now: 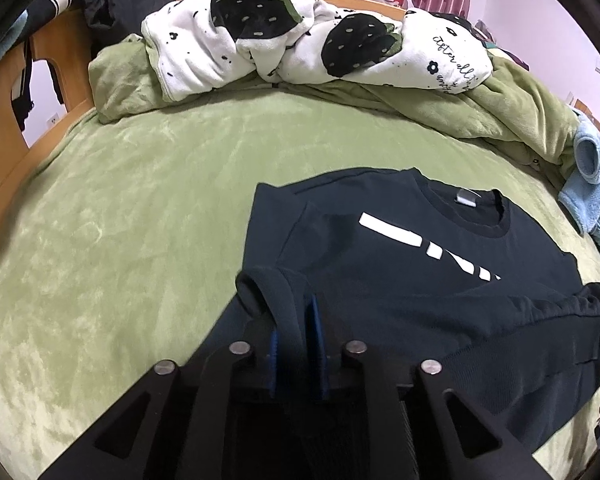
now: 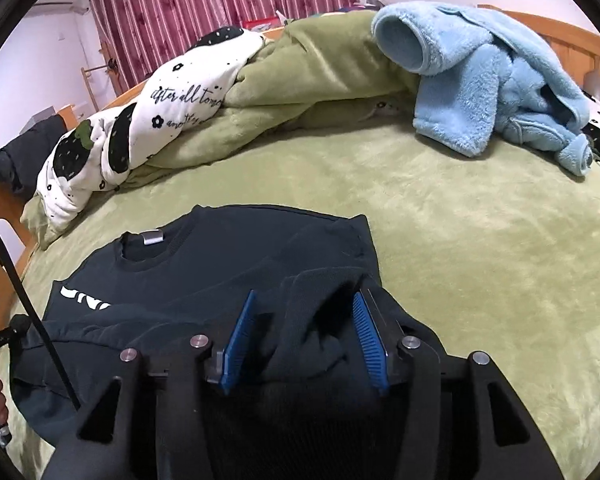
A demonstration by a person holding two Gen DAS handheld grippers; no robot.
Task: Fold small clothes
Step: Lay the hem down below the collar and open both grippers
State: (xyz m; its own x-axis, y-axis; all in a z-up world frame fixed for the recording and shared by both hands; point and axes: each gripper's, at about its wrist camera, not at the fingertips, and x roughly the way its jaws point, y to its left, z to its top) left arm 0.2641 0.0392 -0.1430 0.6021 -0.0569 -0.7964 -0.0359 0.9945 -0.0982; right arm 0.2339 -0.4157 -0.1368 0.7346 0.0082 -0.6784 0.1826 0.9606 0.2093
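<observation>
A black sweatshirt (image 1: pixel 400 280) lies face up on the green bed (image 1: pixel 140 220), white chest lettering showing (both sleeves folded inward).

The sweatshirt (image 1: pixel 400 280) is black with bold white lettering across the chest (and a small grey neck label). It lies on an olive-green plush bed cover (image 1: pixel 140 220). The quilt (image 1: pixel 300 40) is white with black strawberries and script. A fleece garment (image 2: pixel 492 80) is pale blue; the curtains (image 2: pixel 220 8) are maroon-striped.
</observation>
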